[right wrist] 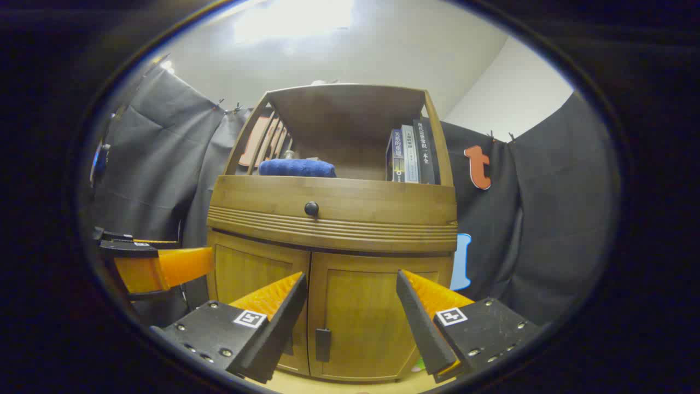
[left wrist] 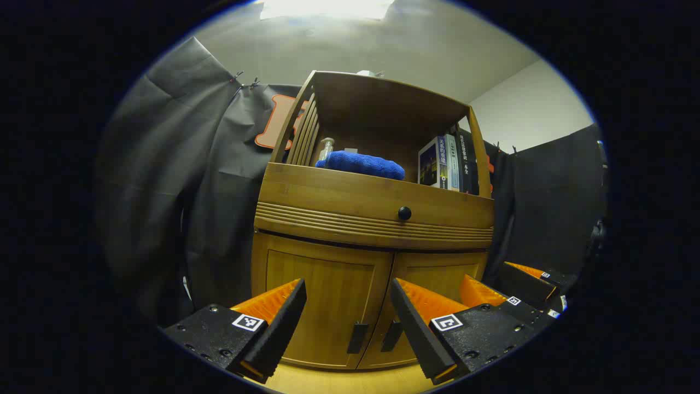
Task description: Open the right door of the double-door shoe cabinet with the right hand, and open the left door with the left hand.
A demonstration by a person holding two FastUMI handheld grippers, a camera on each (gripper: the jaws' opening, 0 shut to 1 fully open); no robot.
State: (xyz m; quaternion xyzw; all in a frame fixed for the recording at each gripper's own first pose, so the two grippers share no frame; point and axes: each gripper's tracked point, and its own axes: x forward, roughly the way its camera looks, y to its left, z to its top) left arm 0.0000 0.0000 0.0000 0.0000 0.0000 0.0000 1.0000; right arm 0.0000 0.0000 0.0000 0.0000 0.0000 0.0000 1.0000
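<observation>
The wooden shoe cabinet (left wrist: pixel 372 191) stands straight ahead with both lower doors shut. In the left gripper view, the left door (left wrist: pixel 322 295) and its dark handle (left wrist: pixel 357 337) lie between my left gripper's (left wrist: pixel 347 284) open fingers, and the right door's handle (left wrist: pixel 391 335) sits just beside it. My right gripper (left wrist: pixel 492 276) hovers at the lower right. In the right gripper view, the right door (right wrist: pixel 361 312) and its handle (right wrist: pixel 323 345) show between the open fingers of my right gripper (right wrist: pixel 351 276). The left gripper (right wrist: pixel 186 256) floats left of the cabinet. Neither gripper touches a door.
Above the doors runs a drawer with a black knob (left wrist: pixel 404 213). The open shelf holds a folded blue towel (left wrist: pixel 361 164), a small glass bottle (left wrist: pixel 326 148) and several upright books (left wrist: pixel 445 164). Black cloth walls close in on both sides.
</observation>
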